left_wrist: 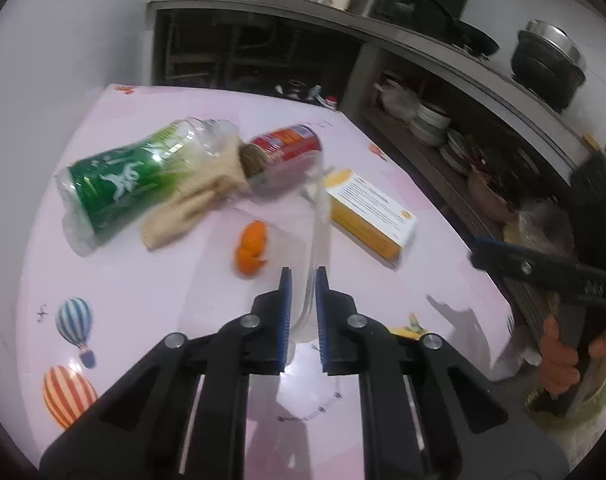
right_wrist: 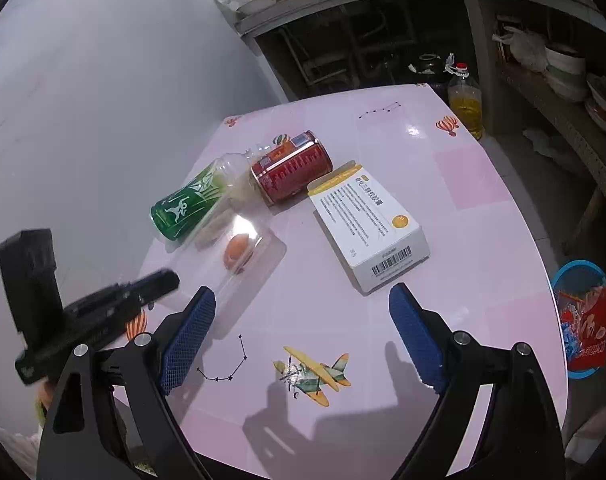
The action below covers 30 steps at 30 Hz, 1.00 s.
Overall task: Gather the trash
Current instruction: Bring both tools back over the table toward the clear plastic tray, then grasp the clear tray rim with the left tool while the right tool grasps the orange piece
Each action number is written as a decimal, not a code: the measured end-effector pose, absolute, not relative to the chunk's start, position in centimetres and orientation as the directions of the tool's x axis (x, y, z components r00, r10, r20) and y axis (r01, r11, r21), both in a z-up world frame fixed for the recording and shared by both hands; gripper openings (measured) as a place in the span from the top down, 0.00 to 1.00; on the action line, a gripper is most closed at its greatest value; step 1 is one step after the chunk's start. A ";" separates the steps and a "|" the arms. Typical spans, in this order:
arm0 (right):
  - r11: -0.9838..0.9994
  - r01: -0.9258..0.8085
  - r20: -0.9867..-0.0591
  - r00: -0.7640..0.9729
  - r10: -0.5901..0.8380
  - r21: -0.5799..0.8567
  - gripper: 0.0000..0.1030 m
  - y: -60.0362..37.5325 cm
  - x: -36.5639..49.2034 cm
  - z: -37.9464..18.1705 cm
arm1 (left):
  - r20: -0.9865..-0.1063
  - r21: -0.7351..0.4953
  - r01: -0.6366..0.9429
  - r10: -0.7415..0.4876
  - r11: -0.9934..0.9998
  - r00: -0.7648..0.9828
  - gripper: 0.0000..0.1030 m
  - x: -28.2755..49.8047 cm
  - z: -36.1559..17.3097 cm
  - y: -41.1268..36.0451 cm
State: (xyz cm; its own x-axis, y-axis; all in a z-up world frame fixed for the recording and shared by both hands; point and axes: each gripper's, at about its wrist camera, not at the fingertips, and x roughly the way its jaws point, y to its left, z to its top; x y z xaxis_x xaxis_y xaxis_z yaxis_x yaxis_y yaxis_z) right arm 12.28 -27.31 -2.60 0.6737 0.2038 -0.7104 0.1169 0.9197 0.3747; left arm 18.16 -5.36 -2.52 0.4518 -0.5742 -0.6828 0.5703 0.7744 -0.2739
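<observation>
Left wrist view: the left gripper (left_wrist: 303,280) pinches a clear plastic tray (left_wrist: 263,240) over the table (left_wrist: 123,300), orange peel (left_wrist: 250,252) behind it. It should lift slowly.

Right wrist view: the right gripper (right_wrist: 303,304) is wide, empty. The blue bin (right_wrist: 583,320) off the table's right edge holds wrappers.

A bottle (right_wrist: 191,204) lies near the bench's (right_wrist: 483,240) left edge, touching a can (right_wrist: 293,172) behind it. A box (right_wrist: 369,224) lies right of both, with a peel (right_wrist: 237,254) before the bottle.
</observation>
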 end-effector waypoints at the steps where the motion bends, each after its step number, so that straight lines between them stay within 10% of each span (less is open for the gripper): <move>1: 0.920 0.118 -0.711 0.673 0.203 0.374 0.17 -27.4 12.4 -2.6 | -0.682 -0.276 0.577 -0.580 0.768 0.446 0.91 17.9 -2.6 -5.5; 14: 0.916 0.117 -0.709 0.673 0.211 0.384 0.17 -27.2 12.2 -2.8 | -0.670 -0.322 0.605 -0.627 0.728 0.398 0.90 15.3 -2.8 -5.6; 22: 0.911 0.122 -0.708 0.672 0.216 0.394 0.17 -27.2 12.1 -3.0 | -0.664 -0.203 0.546 -0.524 0.813 0.533 0.64 16.3 -1.4 -4.3; 30: 0.910 0.106 -0.710 0.664 0.235 0.401 0.17 -26.2 12.2 -3.2 | -0.727 -0.119 0.445 -0.383 0.888 0.569 0.59 20.7 -3.2 -3.8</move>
